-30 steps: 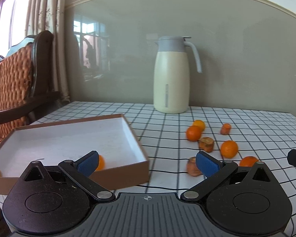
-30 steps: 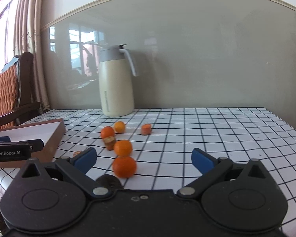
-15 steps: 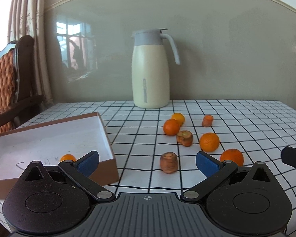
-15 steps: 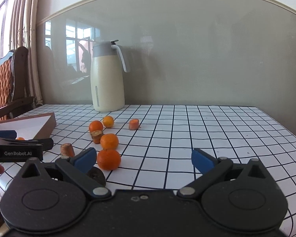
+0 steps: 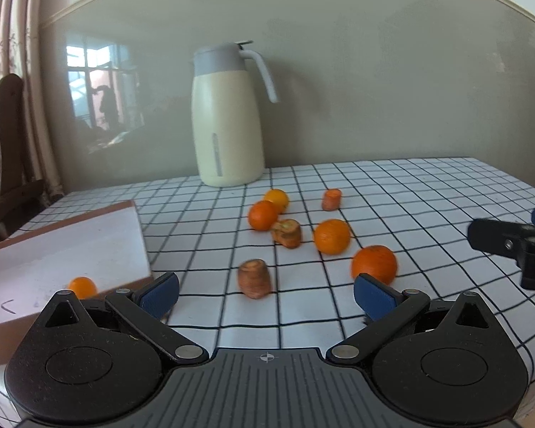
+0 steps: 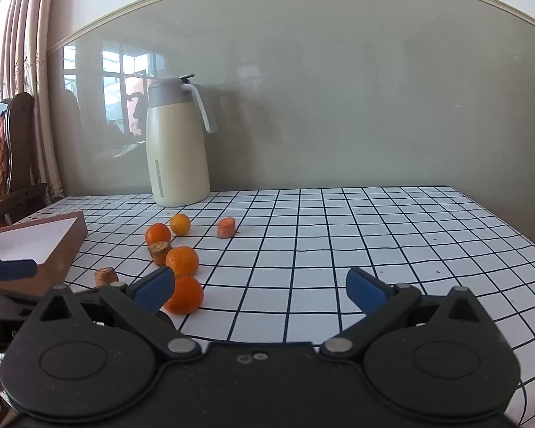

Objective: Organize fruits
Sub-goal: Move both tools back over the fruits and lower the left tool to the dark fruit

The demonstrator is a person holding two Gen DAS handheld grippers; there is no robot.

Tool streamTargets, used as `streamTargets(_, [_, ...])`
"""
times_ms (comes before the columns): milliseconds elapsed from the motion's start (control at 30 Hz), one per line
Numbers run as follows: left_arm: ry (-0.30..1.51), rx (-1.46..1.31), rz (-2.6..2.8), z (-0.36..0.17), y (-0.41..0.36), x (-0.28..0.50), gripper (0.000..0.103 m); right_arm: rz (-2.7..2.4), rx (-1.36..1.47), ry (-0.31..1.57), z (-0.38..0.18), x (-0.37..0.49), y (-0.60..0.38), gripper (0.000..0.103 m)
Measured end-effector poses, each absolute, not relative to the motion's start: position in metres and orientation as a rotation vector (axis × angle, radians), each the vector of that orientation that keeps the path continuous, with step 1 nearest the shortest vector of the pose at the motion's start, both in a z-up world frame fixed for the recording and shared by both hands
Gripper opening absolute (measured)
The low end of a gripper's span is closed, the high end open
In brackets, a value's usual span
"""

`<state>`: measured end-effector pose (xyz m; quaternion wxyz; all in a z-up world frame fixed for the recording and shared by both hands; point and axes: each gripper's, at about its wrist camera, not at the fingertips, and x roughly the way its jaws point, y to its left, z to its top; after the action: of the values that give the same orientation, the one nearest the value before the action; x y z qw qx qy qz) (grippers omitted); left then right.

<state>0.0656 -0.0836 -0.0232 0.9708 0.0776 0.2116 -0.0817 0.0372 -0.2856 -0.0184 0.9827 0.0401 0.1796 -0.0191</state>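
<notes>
The counter (image 6: 374, 235) wears a white cloth ruled in black squares and runs back to a grey-green wall panel. At its left edge lies a shallow brown cardboard box (image 5: 67, 249) with a white floor; one small orange (image 5: 82, 287) sits inside it near the front wall, beside a short dark pen-like mark that spells nothing readable. A cream thermos jug (image 5: 227, 117) with a grey lid and handle stands upright at the back of the counter; a pale vertical strip runs down its front, and no brand or lettering can be made out on it.

The left claw (image 5: 265, 294) hovers low over the cloth with its blue pads spread wide and nothing between them. The right claw (image 6: 260, 289) is likewise wide open and empty.

Loose fruit lies in a cluster between box and jug: a near orange (image 5: 374, 264) just beyond the left claw's right pad, a middle orange (image 5: 332, 236), a far orange (image 5: 263, 215) touching a yellower orange (image 5: 276, 199). Among them are three carrot stubs: the nearest stub (image 5: 254, 278) upright, a middle stub (image 5: 287, 233) tilted beside the far orange, and a far stub (image 5: 331, 199) apart on the right.
</notes>
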Motion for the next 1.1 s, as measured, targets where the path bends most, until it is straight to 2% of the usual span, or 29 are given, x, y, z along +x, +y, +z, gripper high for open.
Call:
streamTargets(567, [0.444,0.144,-0.260,-0.037,-0.121,0.062,0.103,-0.069,0.134,0.382,-0.021,0.039,-0.298,0.097])
streamTargets(667, [0.461,0.139,-0.270,-0.041,-0.129,0.066,0.085,-0.075,0.135,0.385,-0.022,0.038,-0.301,0.097])
streamTargets(1100, [0.482,0.154,-0.280,-0.051,-0.147,0.069,0.085,-0.083,0.142,0.409,-0.024,0.042,-0.303,0.097])
